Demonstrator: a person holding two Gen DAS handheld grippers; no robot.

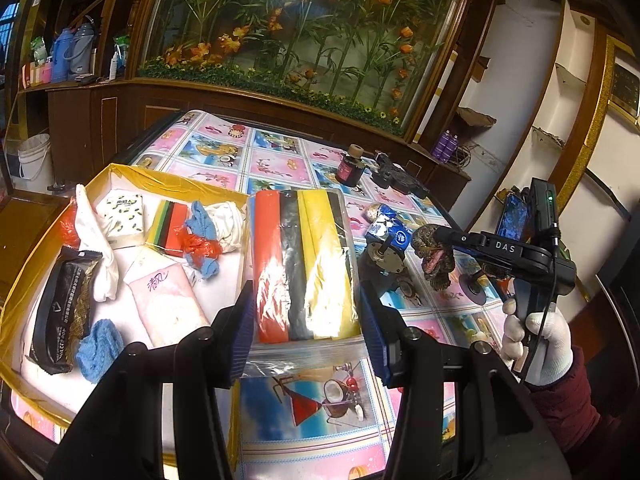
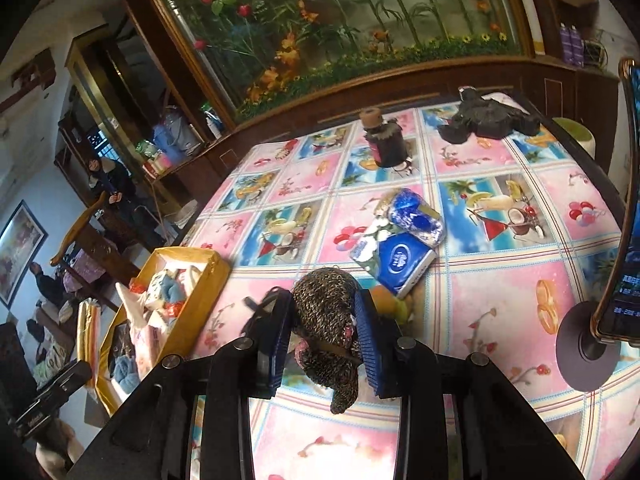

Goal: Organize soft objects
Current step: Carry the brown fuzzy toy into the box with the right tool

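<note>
My left gripper (image 1: pixel 306 328) is shut on a clear bag of rolled cloths (image 1: pixel 304 264) in red, grey and yellow, held above the table beside the yellow box (image 1: pixel 120 172). The box holds tissue packs, blue cloths, a white cloth and a black pack. My right gripper (image 2: pixel 324 340) is shut on a brown scaly dinosaur toy (image 2: pixel 326 320), its blue pads pressing both sides, lifted over the patterned tablecloth. In the left wrist view the right gripper (image 1: pixel 434 240) grips the toy (image 1: pixel 434 254) to the right of the bag, in a white-gloved hand (image 1: pixel 536 344).
Blue tissue packs (image 2: pixel 400 240) lie mid-table, with a small fruit toy (image 2: pixel 390 304) near them. A dark jar (image 2: pixel 386 140) and a black object (image 2: pixel 488 116) stand at the far side. A phone on a round stand (image 2: pixel 624 240) is at the right edge.
</note>
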